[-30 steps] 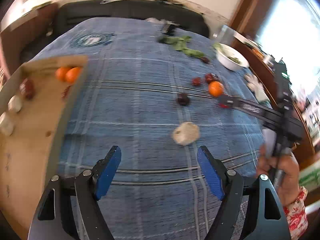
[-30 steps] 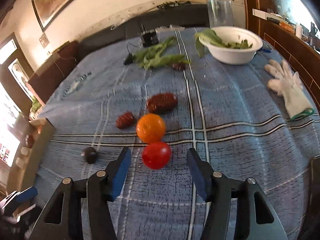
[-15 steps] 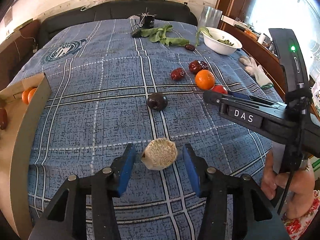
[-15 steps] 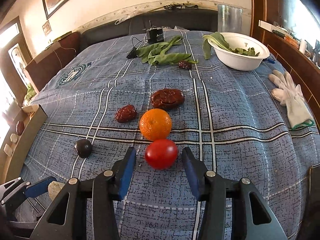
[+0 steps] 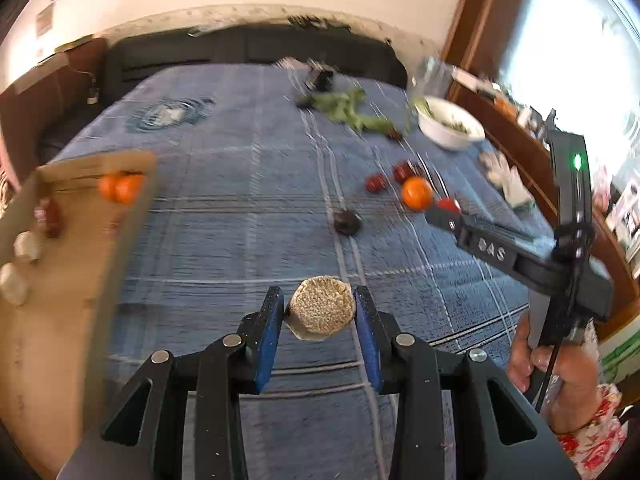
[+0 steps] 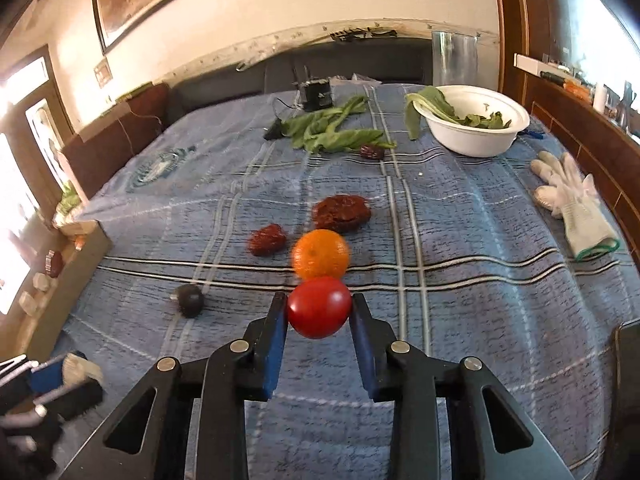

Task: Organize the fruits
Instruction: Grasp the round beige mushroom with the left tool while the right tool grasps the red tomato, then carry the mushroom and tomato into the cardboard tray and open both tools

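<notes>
Left tongs (image 5: 320, 312) pinch the beige round fruit (image 5: 322, 312) — right tongs (image 6: 319, 312) pinch the red tomato (image 6: 319, 307).

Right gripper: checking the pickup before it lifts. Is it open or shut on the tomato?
Shut on the tomato: both blue pads of the right gripper press against its sides.

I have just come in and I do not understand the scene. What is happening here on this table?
A person is sorting fruit with two hand-held tools. The left tool is shut on a beige round fruit, and the right tool is shut on a tomato. An orange, a dark fruit and dates lie on the blue cloth. A box at the left holds sorted pieces.
</notes>
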{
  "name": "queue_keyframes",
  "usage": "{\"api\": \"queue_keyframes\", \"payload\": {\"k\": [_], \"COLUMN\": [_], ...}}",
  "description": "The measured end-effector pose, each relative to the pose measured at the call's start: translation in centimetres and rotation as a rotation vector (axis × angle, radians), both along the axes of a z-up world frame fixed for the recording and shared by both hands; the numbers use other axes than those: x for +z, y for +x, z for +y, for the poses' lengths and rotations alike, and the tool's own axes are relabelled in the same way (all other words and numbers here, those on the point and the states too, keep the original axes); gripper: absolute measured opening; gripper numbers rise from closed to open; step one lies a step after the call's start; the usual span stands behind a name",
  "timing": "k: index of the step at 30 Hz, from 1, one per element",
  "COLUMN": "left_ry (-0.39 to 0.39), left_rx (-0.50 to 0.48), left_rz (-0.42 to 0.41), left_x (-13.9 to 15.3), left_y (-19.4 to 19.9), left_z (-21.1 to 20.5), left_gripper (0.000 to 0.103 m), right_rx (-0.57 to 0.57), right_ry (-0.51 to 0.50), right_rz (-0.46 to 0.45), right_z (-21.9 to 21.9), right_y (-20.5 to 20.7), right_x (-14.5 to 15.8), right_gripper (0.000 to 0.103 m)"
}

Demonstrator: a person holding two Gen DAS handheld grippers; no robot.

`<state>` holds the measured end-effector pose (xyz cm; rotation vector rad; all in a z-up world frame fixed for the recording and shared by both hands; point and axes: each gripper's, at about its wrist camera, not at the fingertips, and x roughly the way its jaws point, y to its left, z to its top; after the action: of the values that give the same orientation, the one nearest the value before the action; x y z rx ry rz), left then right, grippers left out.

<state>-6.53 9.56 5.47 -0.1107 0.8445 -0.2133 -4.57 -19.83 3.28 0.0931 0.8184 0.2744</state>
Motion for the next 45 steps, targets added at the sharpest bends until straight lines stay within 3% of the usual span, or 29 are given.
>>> {"api": "queue_keyframes", "payload": {"k": [8,13,19,29,35,40,41,43,45], "left_ry": [-0.048,-0.088,-0.113,-0.122,-0.138,-0.166,-0.171,-0.179,-0.185], "left_rx": [0.190,0.349,0.467,0.475,0.474,0.484,0.486,0.497,0.501], "left_rz": [-0.052,-0.051,0.005,0.090,0.110,0.092,0.084,0.061,0.037], "left_x": [2.9,3.2,2.0,-0.3,-1.0,-0.6,-0.4,0.3,1.2], "left_y": [-2.1,-3.0,-3.5,-1.9,-1.1,-1.4,-1.6,-2.2,-2.7], "left_z": [9.5,16.6,21.9,24.2,24.6,25.0,25.1,25.2,25.2], "left_gripper": [0.035,0.035,0.035,0.035,0.035,0.037,0.039,0.045,0.047], "right_rx": [0.120,0.264,0.443,0.590,0.572,0.561,0.562,0.555,0.546], "right_ry": [0.074,0.079,0.038,-0.082,-0.118,-0.136,-0.134,-0.121,-0.097], "right_rz": [-0.057,-0.061,-0.070,-0.013,0.038,0.030,0.028,0.018,0.003], "right_z": [4.7,10.7,19.2,29.5,31.0,31.4,31.3,31.0,30.5], "right_y": [-4.0,-6.0,-8.2,-8.3,-6.5,-6.1,-6.2,-6.4,-6.8], "right_x": [3.9,5.7,6.5,3.0,0.6,0.2,0.2,0.5,1.2], "right_gripper": [0.034,0.034,0.035,0.035,0.035,0.036,0.037,0.052,0.055]}}
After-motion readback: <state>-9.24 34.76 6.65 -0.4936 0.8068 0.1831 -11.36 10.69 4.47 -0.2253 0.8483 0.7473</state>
